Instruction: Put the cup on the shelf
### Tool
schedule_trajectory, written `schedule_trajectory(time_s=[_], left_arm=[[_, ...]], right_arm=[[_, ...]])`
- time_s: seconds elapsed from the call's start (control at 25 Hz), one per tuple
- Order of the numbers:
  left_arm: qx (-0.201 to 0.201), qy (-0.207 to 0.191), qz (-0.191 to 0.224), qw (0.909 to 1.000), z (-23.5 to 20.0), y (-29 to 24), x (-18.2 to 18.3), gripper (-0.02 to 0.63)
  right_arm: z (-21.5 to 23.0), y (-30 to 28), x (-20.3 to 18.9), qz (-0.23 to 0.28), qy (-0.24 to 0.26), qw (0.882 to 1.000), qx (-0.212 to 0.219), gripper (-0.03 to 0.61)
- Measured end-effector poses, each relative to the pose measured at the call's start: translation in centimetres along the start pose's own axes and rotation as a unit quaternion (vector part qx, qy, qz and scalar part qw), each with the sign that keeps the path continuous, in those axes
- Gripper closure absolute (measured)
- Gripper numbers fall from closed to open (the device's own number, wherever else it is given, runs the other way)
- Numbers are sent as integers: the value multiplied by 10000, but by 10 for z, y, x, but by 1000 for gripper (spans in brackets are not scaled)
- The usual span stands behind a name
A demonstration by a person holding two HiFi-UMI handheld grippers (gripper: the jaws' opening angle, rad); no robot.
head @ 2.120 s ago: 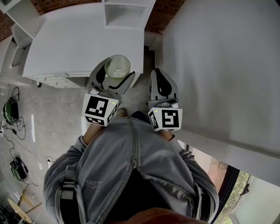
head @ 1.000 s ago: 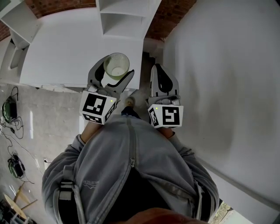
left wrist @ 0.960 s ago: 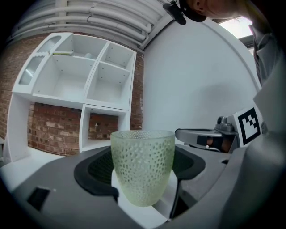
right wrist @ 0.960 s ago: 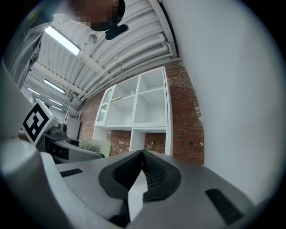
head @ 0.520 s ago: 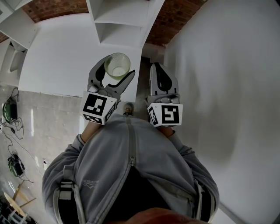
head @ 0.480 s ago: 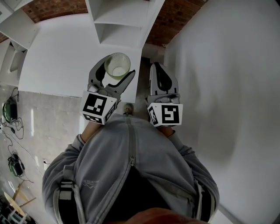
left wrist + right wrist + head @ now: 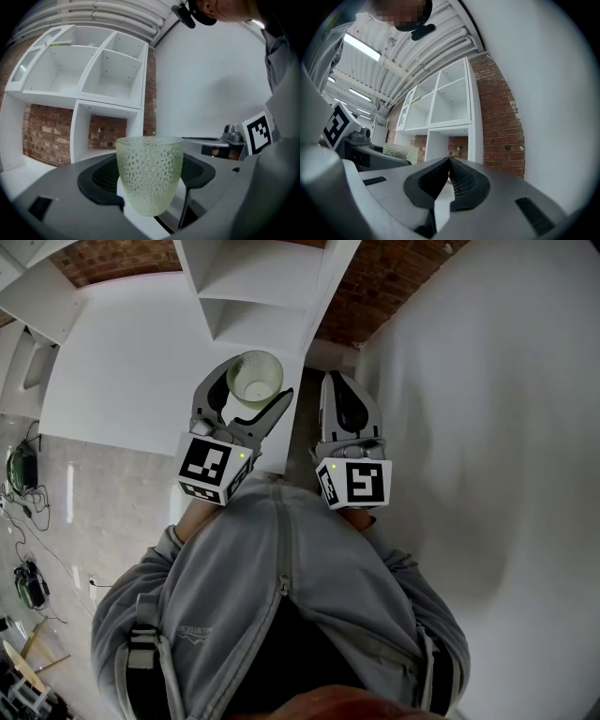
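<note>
We hold both grippers out in front of the chest, side by side near the middle of the head view. Both point level, toward the top of the frame. Our left gripper (image 7: pixel 248 392), left of centre, has its jaws spread wide and pressed against the two sides of the cup (image 7: pixel 255 377), which stands upright between them. Our right gripper (image 7: pixel 337 382), just right of centre, has its jaws closed together with nothing between them. The left marker cube (image 7: pixel 215 470) and right marker cube (image 7: pixel 354 486) sit at the rear, close against our grey sleeves (image 7: pixel 183 540).
</note>
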State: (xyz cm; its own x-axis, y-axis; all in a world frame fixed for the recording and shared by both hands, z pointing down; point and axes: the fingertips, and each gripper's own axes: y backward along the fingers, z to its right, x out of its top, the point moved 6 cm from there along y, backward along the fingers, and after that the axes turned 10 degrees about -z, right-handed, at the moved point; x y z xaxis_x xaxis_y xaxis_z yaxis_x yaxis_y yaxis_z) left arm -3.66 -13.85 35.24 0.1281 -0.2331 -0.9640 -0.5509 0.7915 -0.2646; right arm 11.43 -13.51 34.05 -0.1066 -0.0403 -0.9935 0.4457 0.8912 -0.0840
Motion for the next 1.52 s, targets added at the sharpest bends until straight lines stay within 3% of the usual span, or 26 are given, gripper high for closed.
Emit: schedule_trajectory(time_s=[0.32, 1.52], left_arm=[[11, -8, -78, 10000, -10, -6, 6, 236], [-428, -254, -3, 9988, -86, -77, 39, 236]], right_arm=[[-4, -16, 6, 14, -10, 10000, 90, 551], [14, -99, 11, -233, -22, 9989, -411, 551]])
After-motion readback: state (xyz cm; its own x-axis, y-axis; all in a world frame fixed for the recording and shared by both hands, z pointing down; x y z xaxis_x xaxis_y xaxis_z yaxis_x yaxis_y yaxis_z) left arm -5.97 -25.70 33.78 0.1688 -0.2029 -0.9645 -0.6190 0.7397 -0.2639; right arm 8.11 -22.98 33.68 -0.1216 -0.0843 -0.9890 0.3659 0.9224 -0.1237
